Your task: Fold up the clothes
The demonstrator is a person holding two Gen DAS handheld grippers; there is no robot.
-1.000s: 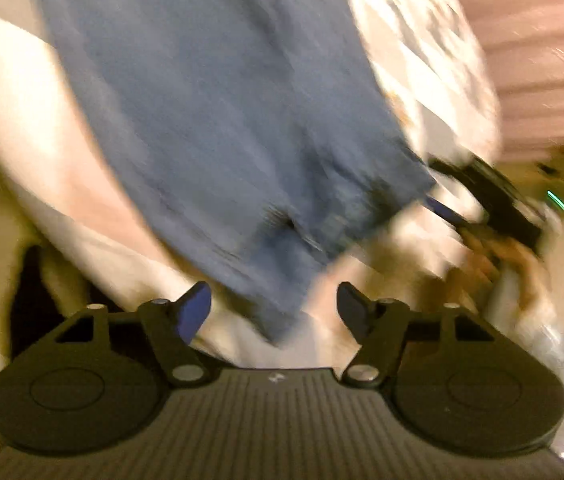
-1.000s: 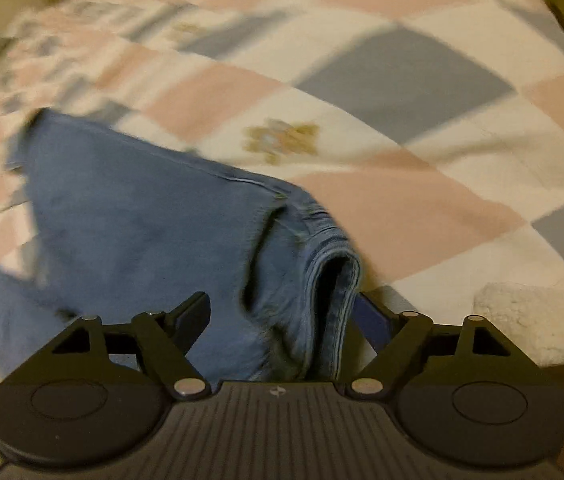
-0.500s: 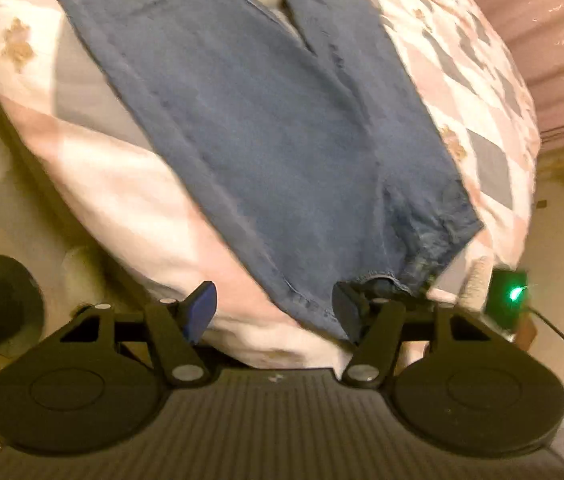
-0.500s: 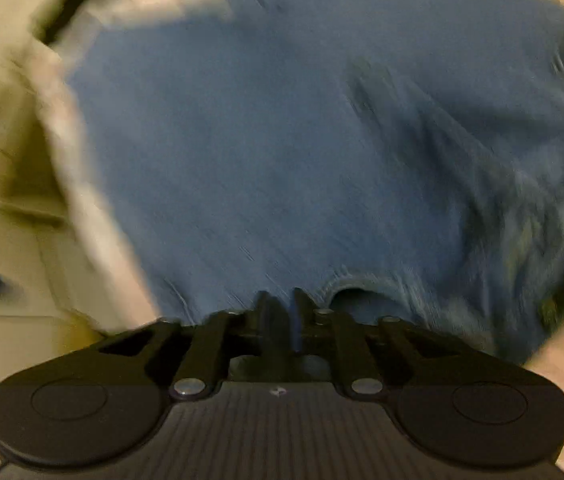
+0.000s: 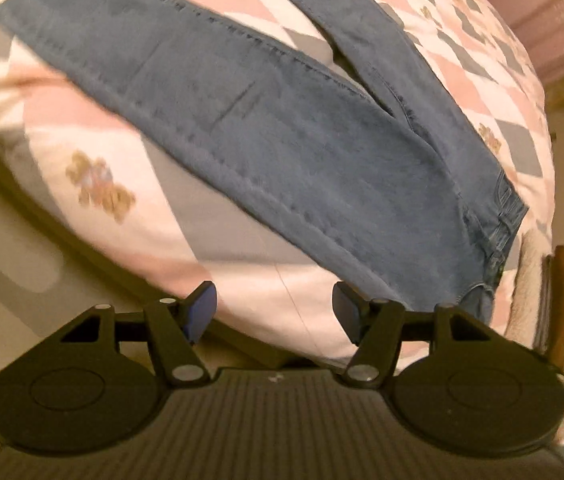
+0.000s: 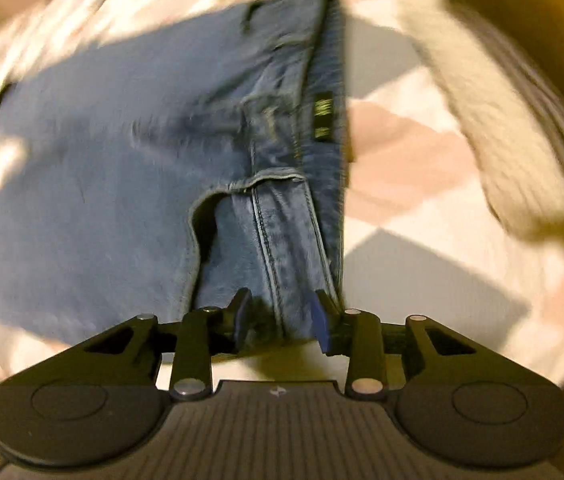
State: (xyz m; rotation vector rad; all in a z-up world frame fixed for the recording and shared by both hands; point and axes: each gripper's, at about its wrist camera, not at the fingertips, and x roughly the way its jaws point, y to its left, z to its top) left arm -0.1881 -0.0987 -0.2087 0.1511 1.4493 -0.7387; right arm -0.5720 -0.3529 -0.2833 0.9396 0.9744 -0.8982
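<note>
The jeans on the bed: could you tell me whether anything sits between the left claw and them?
Nothing visible does. The left claw is open over bare quilt at the bed's edge, and the jeans lie flat just beyond its right finger. The right claw already straddles the waistband, jaws apart.

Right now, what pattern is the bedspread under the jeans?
The bedspread is pink, grey and white diamond check with small bear prints; clearest in the left wrist view.
</note>
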